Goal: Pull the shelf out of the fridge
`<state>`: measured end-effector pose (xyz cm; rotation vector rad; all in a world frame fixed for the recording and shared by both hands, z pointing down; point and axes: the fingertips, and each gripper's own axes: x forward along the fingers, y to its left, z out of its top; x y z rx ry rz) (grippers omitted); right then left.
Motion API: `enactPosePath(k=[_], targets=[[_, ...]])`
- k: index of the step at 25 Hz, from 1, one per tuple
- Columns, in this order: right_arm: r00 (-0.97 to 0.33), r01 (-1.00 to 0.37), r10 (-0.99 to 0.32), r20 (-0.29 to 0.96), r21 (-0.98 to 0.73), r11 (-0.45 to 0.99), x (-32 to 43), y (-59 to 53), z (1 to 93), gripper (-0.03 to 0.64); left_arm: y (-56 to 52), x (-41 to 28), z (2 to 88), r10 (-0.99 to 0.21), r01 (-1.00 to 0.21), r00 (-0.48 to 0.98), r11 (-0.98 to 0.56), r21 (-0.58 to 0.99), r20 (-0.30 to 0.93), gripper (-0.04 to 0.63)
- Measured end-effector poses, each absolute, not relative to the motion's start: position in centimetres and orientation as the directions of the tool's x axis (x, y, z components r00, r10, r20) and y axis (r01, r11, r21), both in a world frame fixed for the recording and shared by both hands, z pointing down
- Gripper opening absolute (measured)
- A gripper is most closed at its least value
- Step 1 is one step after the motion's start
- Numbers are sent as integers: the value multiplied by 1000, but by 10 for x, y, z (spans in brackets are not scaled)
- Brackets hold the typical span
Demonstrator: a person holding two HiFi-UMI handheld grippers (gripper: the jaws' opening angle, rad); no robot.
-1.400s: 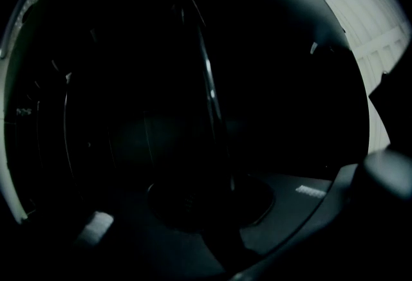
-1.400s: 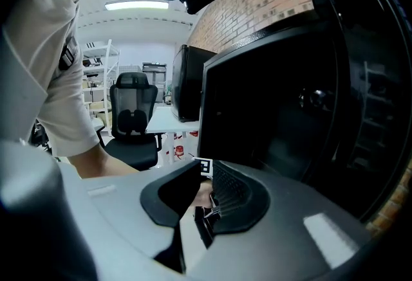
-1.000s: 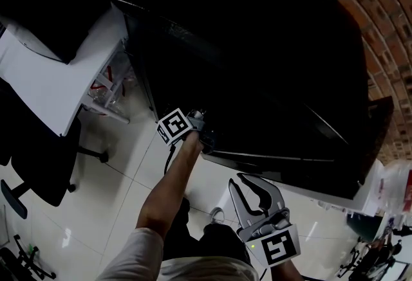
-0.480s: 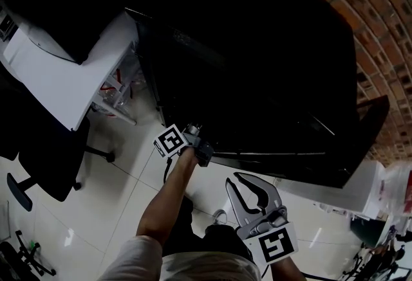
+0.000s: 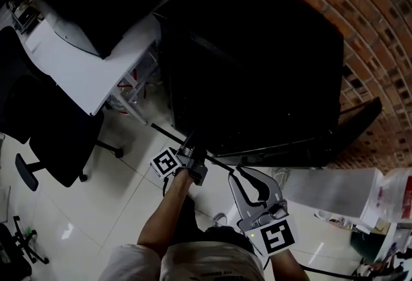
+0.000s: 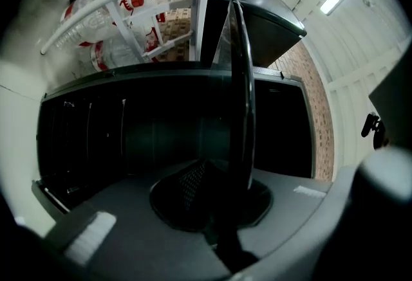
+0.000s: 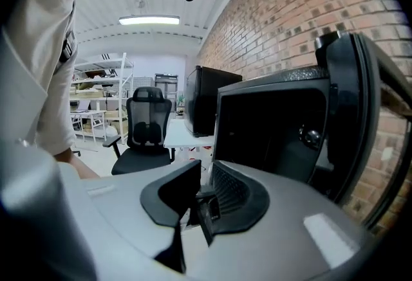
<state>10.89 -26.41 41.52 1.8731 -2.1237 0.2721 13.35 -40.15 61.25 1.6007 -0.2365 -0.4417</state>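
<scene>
I have the fridge (image 5: 257,67) against the brick wall (image 5: 367,35), 1 surface (image 5: 96,67) to its left, and a chair (image 5: 45,119) before that surface. The shelf (image 6: 241,80) sticks out of the fridge's front, between my left claw's (image 5: 191,148) jaws.

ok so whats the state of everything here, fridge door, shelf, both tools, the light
fridge door: open, swung wide
shelf: drawn out in front of the fridge, clamped at its edge
left tool: shut on the shelf
right tool: shut, empty, held clear of the fridge
ceiling light: on
</scene>
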Motion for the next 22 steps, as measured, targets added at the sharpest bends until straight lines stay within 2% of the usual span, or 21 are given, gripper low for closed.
enactPosePath(k=[9, 13, 22], targets=[[-146, -983, -942, 301, 62, 172, 101, -225, 390, 51, -360, 63, 547, -523, 135, 830, -151, 979, -195, 9], [-155, -981, -946, 284, 68, 181, 98, -202, 378, 17, -340, 36, 512, -568, 160, 790, -174, 972, -232, 8], [-205, -973, -955, 214, 56, 222, 87, -167, 344, 5, -294, -20, 431, -636, 130, 711, -302, 944, -301, 8]])
